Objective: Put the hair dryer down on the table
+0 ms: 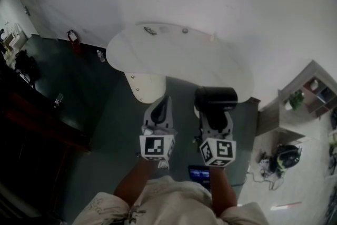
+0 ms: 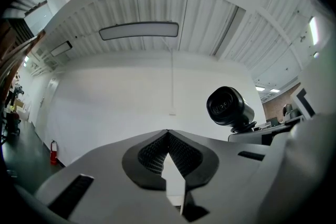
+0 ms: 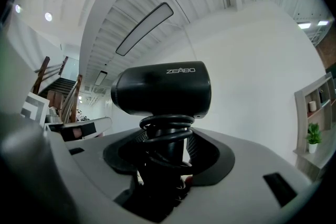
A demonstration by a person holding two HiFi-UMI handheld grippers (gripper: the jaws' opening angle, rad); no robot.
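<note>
Fingers [image 3: 210, 159] of our right gripper [image 3: 165, 152] clamped the hair dryer [image 3: 163, 87] by its cord-wrapped handle, upright in the air near the white worktop [image 1: 179, 60]; our left gripper [image 2: 168, 136] was closed, empty. Letting go early, we judged, would drop it to the floor.

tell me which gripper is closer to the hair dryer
Right. The right gripper is shut on the handle of the hair dryer. The left gripper, shut and empty, is off to its left, not touching it.

hair dryer [image 3: 160, 89] handle: hidden under cord [image 3: 165, 131] | table [image 1: 221, 68] items [image 1: 150, 30]: too small
</note>
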